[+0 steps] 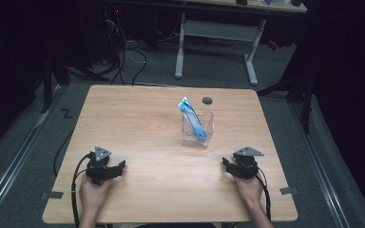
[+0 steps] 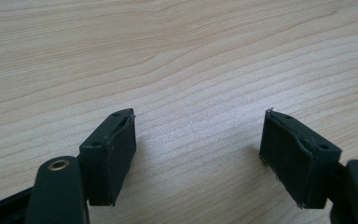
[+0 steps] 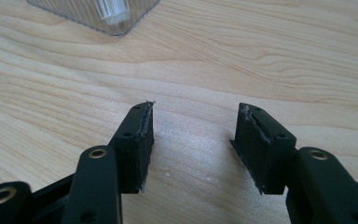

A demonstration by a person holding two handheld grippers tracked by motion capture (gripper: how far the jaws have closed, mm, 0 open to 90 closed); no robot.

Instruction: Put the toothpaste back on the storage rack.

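Observation:
A clear plastic box (image 1: 197, 129) stands near the middle of the wooden table (image 1: 147, 123), with a blue and white tube (image 1: 192, 121) leaning upright in it and sticking out at the top. Its near corner (image 3: 105, 16) shows at the top of the right gripper view. My left gripper (image 1: 122, 166) rests on the table at the front left, held by a hand; its jaws are open over bare wood (image 2: 198, 135). At the front right, my right gripper (image 1: 225, 163) lies on the table, open with nothing between its jaws (image 3: 193, 135), below and right of the box.
A small dark round hole (image 1: 207, 100) sits in the tabletop behind the box. Cables trail from both grippers toward the front edge. Beyond the table stand a white desk frame (image 1: 216, 35) and floor cables (image 1: 128, 57) on grey carpet.

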